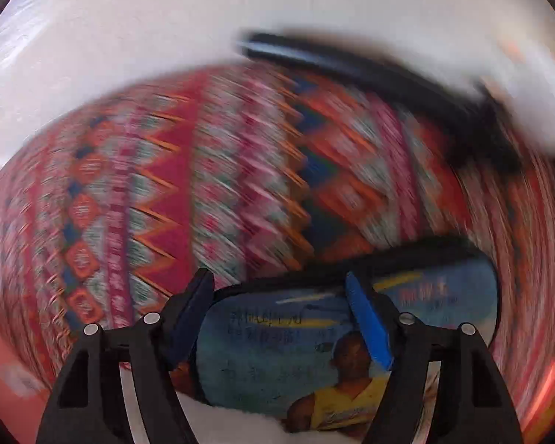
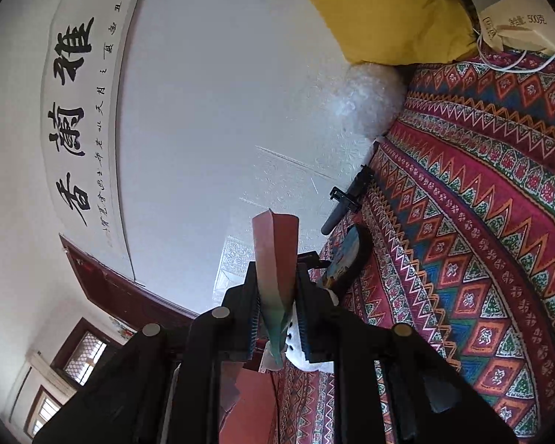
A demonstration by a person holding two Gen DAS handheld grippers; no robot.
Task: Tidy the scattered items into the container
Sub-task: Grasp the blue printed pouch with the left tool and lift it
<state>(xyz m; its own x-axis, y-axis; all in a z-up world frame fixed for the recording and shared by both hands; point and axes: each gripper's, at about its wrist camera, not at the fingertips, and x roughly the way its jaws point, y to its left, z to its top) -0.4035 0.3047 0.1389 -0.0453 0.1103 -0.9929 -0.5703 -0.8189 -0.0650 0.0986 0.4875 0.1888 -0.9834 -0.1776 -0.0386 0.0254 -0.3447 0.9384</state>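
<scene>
1. The left tongs (image 1: 277,281) are pointing straight down over the patterned cloth (image 1: 166,185). Their blue-padded fingers (image 1: 368,318) are standing apart and pressing on nothing. This view is smeared by motion.
2. An oval case (image 1: 277,351), black-rimmed with a printed blue picture, is lying directly beneath them. Its long axis is running roughly from one finger towards the other, and one end is reaching out past the right-hand finger. Whether the fingers are touching it cannot be told.
3. Judgement: the left tongs are the nearer pair. They are probably needing a roll of the wrist so that the fingers close across the case's short width.
4. A dark rod (image 1: 351,63) is lying slantwise at the cloth's far edge, against the white wall (image 2: 203,111) and well apart from the left tongs.
5. The right tongs (image 2: 277,270) are pointing level and are clamped on a folded red-and-green paper (image 2: 275,244). The case is lying just beyond its tip.
6. Which object is serving as the container is not clear from either view.
</scene>
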